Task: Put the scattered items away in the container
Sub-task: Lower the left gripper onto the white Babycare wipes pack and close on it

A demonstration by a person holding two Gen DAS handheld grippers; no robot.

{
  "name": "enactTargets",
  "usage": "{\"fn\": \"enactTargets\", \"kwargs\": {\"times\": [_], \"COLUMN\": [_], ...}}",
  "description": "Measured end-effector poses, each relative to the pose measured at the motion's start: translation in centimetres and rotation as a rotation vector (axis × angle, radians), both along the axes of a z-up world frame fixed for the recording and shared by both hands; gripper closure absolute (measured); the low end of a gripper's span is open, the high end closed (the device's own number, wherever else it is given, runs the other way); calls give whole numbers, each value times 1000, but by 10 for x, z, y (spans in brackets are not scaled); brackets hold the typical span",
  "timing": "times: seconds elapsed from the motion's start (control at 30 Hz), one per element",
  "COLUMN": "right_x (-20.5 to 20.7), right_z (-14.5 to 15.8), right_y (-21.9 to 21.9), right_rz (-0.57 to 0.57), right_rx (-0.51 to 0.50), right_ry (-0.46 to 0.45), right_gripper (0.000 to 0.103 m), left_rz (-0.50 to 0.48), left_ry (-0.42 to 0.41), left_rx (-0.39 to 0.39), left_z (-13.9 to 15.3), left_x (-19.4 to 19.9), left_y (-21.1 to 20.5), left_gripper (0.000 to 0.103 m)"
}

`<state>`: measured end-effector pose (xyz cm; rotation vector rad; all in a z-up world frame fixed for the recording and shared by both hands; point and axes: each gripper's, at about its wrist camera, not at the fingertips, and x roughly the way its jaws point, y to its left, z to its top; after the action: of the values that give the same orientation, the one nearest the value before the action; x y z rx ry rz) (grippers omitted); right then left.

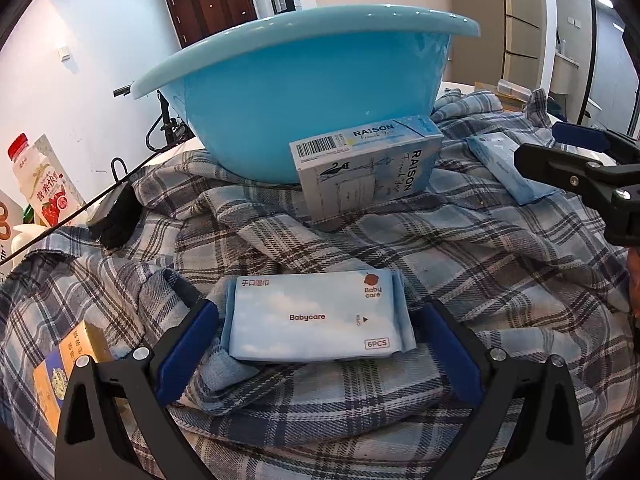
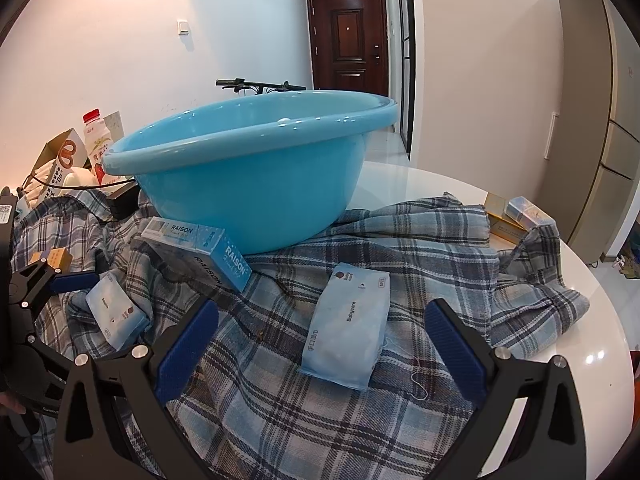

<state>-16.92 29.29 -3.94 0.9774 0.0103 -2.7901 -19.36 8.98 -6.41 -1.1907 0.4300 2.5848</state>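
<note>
Two wipes packs flat on a plaid cloth (image 2: 340,420), each framed by spread jaws, with a blue basin (image 2: 256,184) behind.

Left gripper (image 1: 316,344) wide apart around the near pack (image 1: 320,316), not touching it; long axis crosswise to the fingers, "Babycare" print reading upright in the left view. Right gripper (image 2: 320,344) likewise apart, over the other pack (image 2: 348,324), long axis nearly along the fingers, tilted slightly, logo end toward the basin. RAISON box (image 1: 364,168) leaning against the basin wall, barcode end up-left. Only in the left view: an orange box (image 1: 64,368) just beside the left finger. Only in the right view: the basin's inside rim, white table (image 2: 592,344) edge, boxes (image 2: 516,216) at the cloth's far right corner.
</note>
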Motion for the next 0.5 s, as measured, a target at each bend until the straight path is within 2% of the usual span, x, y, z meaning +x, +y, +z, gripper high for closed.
{"fn": "enactTargets", "kwargs": {"times": [0.2,0.37,0.5], "right_x": [0,0,0], "right_z": [0,0,0], "right_y": [0,1,4], "right_rz": [-1,-6,-9], "right_rx": [-1,-11,-23], "right_ry": [-1,-3,-9], "right_gripper": [0,0,0], "left_rz": [-5,6,6], "left_ry": [-8,-4,-13], "left_rx": [21,68,96], "left_z": [0,4,4], "left_x": [-1,-1,-2], "left_y": [-3,-10,-13], "left_gripper": [2,14,15]}}
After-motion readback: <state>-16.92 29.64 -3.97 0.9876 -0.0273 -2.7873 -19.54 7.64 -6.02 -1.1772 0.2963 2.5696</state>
